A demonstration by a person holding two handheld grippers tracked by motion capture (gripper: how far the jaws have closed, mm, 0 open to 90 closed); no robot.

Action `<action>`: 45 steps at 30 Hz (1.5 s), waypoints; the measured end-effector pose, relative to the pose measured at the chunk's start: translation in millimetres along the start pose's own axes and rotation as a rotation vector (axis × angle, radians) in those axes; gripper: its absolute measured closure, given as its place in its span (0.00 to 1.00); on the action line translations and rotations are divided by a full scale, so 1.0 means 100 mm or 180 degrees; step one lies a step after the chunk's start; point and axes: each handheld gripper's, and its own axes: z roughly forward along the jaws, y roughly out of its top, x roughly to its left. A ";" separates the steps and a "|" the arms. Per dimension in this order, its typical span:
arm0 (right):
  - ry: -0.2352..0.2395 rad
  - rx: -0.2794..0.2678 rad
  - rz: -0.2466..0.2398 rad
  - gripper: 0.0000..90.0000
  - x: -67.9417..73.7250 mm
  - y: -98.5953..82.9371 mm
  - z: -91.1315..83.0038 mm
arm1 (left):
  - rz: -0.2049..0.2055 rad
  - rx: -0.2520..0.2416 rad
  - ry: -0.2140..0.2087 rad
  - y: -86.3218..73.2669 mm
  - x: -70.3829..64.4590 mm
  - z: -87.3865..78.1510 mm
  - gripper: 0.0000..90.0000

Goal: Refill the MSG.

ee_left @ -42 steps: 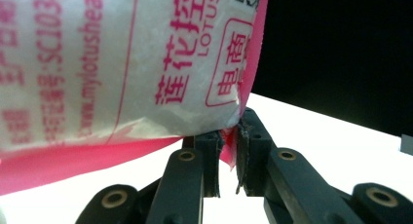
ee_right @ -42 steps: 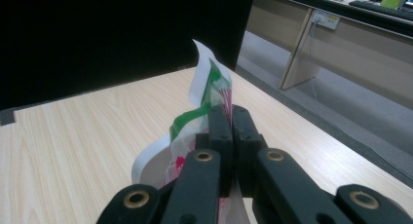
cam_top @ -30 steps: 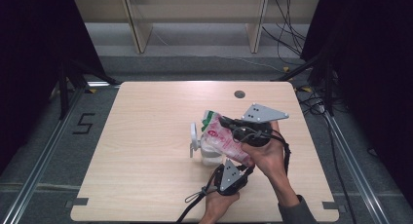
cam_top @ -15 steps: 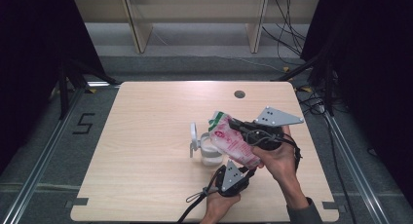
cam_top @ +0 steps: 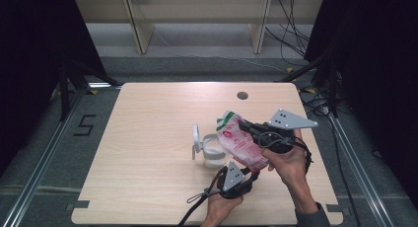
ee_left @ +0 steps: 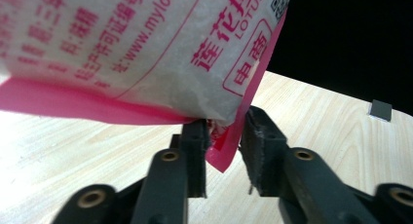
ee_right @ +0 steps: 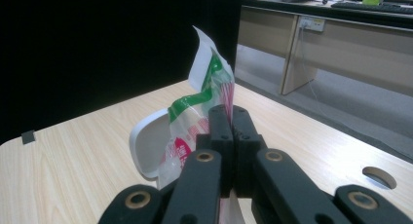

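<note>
1. Grips the bag (cam_top: 241, 143) near its green-and-white top with the right tongs (cam_top: 246, 126), jaws pressed flat together on the film, as seen in the right gripper view (ee_right: 228, 112).
2. Carries that bag a little farther toward the person's right than a second ago, and tips it more steeply, with the mouth end up and to the left and the pink bottom down near the tabletop's (cam_top: 148, 138) front edge.
3. Keeps the bag off the tabletop, slanting just beside and partly above the white container (cam_top: 213, 150).
4. Brings the left tongs (cam_top: 249, 171) up to the bag's lower corner: in the left gripper view (ee_left: 224, 131), stands narrowly parted with the pink seam hanging in the gap, one jaw touching it, not yet clamped.
5. Points, most likely, to a two-point hold being set up, top and bottom, for tilting the contents into the container; needs the left jaws to close on the corner first.
6. Leaves the container's lid (cam_top: 196, 138) swung open and upright on the far-left side, away from the bag, so clear of a pour from the right.
7. Shows powder already inside the container, amount hard to judge.
8. Risks the slack film folding or slipping from the lower corner, and the bag's mouth missing the rim.
9. Notes a round hole (cam_top: 242, 95) near the tabletop's far edge and a cable (cam_top: 197, 207) trailing off the front; neither obstructs.
</note>
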 end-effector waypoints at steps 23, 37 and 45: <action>-0.0161 0.0028 0.0123 1.00 -0.23 -0.20 -0.07 | -0.0089 -0.0052 -0.0093 0.08 0.02 -0.18 0.64; -0.0215 0.0093 0.0310 1.00 -0.33 -0.40 -0.12 | -0.0097 -0.0032 -0.0004 0.02 0.11 -0.40 0.64; -0.0261 0.0082 0.0332 1.00 -0.39 -0.46 -0.18 | -0.0032 -0.0051 0.0039 0.03 0.20 -0.52 0.63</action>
